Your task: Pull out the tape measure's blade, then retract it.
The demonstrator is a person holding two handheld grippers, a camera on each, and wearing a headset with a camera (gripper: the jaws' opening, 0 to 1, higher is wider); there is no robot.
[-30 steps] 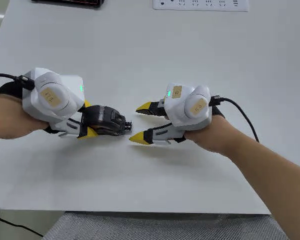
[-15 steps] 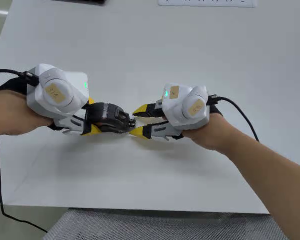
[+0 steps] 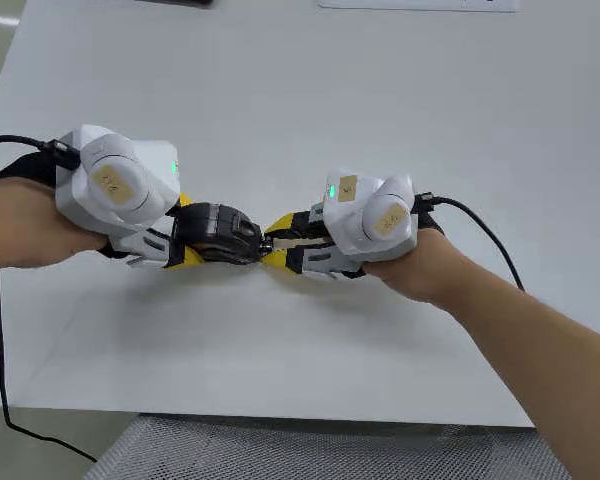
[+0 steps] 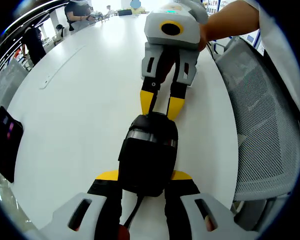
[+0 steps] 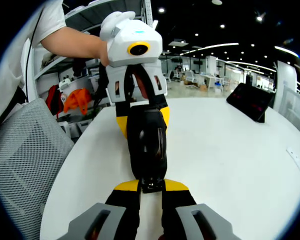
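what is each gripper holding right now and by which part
The left gripper clamps the tape measure by the sides of its case. The right gripper appears to pinch the hook at the blade's tip.

Tabletop point(image 3: 380, 120) bare from mid to far edge, wide room there. Obstacles: tape measure point(image 3: 215, 232) nr near edge, mesh chair point(image 3: 330, 450) vs near edge, dark device point(image 4: 2, 145) by far edge, left; cable point(image 3: 485, 232) on right side.
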